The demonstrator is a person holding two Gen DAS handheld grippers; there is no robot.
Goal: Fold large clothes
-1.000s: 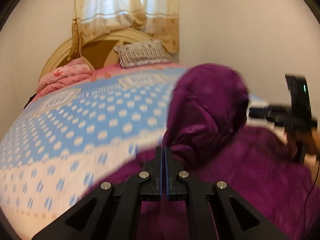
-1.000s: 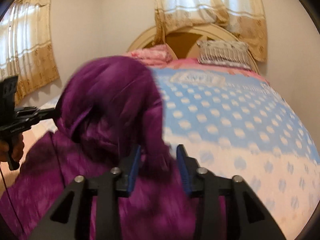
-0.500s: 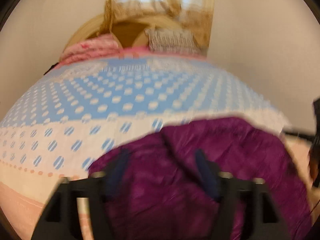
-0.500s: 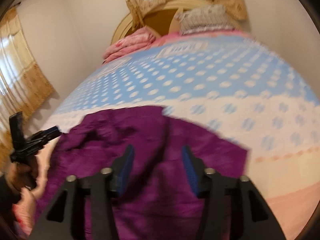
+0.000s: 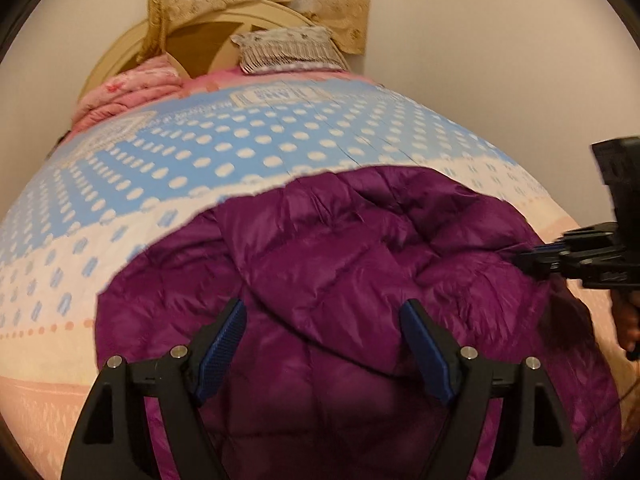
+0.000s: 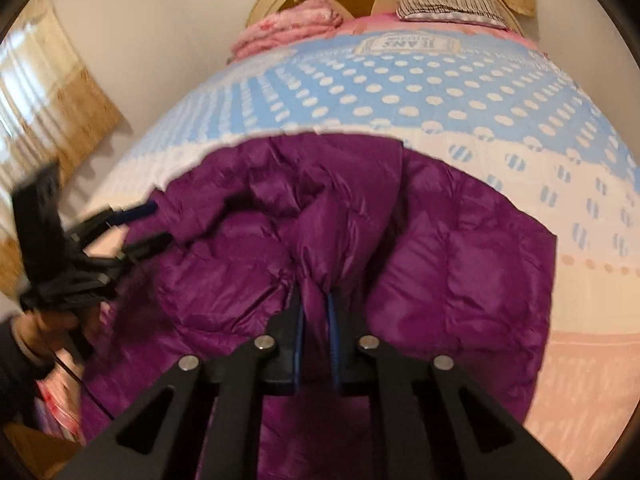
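Note:
A purple quilted jacket lies spread on the near end of the bed, hood part folded over its body. My left gripper hovers just above it. Its jaws are opening and stand wide, with fabric below them but nothing pinched. In the right wrist view the jacket fills the middle. My right gripper has its jaws closing on a raised ridge of purple fabric, pads pressing it. The left gripper shows at the jacket's left edge. The right gripper shows at its right edge.
The bed has a blue and white dotted cover with a pink border toward me. At its head are a folded pink blanket, a striped pillow and a rounded headboard. Curtains hang on the left wall.
The jacket, held up with its hood raised, came down flat on the bed. My left gripper let go and opened wide. My right gripper opened, then shut on a fold.

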